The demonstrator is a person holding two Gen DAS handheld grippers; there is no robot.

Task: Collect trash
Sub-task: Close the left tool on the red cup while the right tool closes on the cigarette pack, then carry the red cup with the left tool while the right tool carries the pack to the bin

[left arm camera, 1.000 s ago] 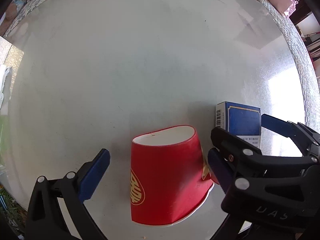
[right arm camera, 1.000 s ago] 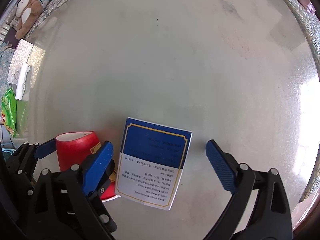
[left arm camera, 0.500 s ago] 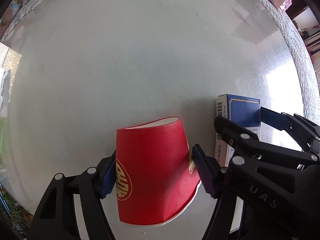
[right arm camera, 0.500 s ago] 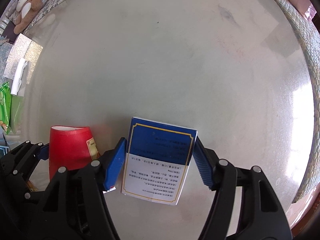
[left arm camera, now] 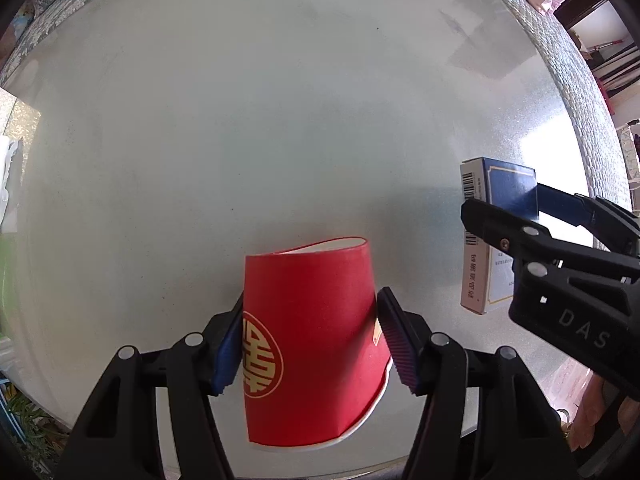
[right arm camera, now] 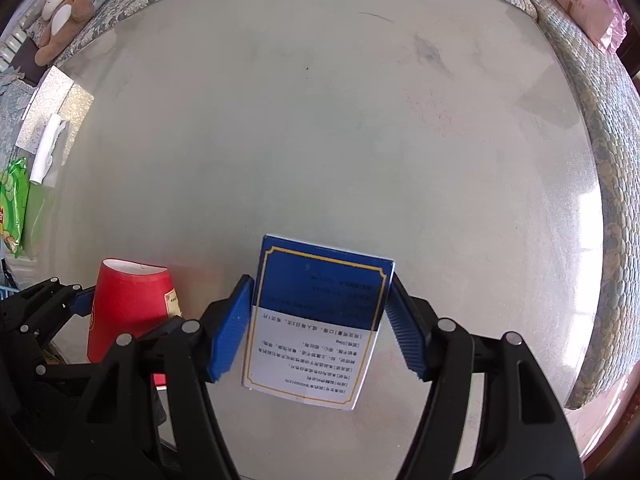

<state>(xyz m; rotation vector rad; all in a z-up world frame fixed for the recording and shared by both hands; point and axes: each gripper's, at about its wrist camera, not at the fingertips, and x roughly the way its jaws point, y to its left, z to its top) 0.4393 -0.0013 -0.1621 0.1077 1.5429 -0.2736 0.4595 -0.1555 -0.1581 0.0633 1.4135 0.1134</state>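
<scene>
A red paper cup [left arm camera: 308, 336] with a gold emblem lies on its side between the blue pads of my left gripper [left arm camera: 310, 344], which is shut on it and holds it over the glass table [left arm camera: 280, 120]. My right gripper [right arm camera: 320, 328] is shut on a blue and white cardboard box [right arm camera: 316, 320] with printed text. The box also shows at the right of the left wrist view [left arm camera: 492, 236], and the cup at the lower left of the right wrist view [right arm camera: 128, 308].
The round glass table top has a patterned rim [right arm camera: 612, 200]. At its left edge lie a silver sheet [right arm camera: 52, 104], a white wrapper [right arm camera: 46, 152] and a green snack packet [right arm camera: 12, 208]. A plush toy [right arm camera: 60, 16] and a pink bag [right arm camera: 592, 4] lie beyond the table.
Both grippers were open around their objects one second ago and have closed: the left on the red cup, the right on the blue box. Both objects now look lifted slightly.
</scene>
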